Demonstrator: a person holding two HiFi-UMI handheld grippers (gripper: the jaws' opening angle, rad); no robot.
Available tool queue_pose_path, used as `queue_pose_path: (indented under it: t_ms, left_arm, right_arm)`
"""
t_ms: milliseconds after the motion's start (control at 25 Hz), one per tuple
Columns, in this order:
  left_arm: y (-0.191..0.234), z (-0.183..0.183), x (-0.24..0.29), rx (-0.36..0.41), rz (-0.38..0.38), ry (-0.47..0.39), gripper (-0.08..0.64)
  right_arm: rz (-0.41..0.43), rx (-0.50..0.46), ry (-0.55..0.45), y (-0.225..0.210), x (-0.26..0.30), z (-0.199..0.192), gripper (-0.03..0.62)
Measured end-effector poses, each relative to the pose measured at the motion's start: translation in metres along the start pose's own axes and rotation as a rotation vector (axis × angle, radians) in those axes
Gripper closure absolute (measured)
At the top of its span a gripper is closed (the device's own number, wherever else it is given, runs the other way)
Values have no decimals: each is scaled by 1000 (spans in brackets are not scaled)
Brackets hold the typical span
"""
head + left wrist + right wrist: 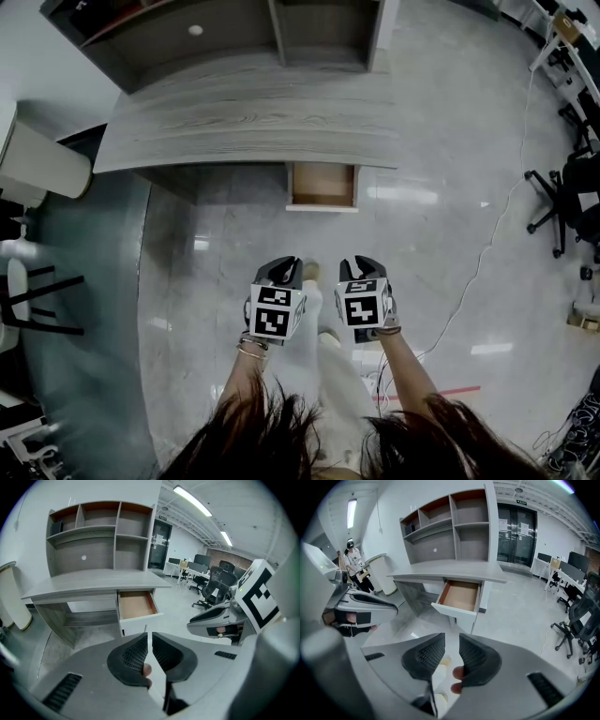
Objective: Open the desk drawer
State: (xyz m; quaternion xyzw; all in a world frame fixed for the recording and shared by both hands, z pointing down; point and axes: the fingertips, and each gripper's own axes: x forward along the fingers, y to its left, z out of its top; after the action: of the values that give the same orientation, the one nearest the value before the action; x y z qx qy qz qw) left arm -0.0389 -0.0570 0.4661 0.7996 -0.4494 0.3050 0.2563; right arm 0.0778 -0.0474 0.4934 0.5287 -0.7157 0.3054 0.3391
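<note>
You held both grippers side by side over the pale floor [441, 244], well back from the desk [253, 122] and pointing down toward it. Your left gripper [284, 268] was all but closed: in the left gripper view [150, 641] its two black pads stood with only a thin slit between them and nothing in it. Your right gripper [362, 266] was partly open; in the right gripper view [451, 645] a clear gap showed between its pads, and it held nothing either.

The drawer [322, 185] was at the right end of the desk, under the top, pulled out so that its brown inside [136, 604] lay open to view, with its white front [457, 612] facing you. Neither gripper touched it. A shelf unit [101, 536] stood on the back of the desk, and office chairs [562, 202] stood off to your right
</note>
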Motion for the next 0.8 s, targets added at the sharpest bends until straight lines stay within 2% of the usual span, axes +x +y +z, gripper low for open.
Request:
queue_pose_path:
  t_ms: [480,800]
  left_arm:
    - [-28,1,-30,47,-17,-16,523]
    - [-43,8,-56,77,-18,-55,526]
  right_arm:
    - [-4,-69,-33,12,-34,-5,512]
    - [-12,-100,-79,19,-61,-2,523]
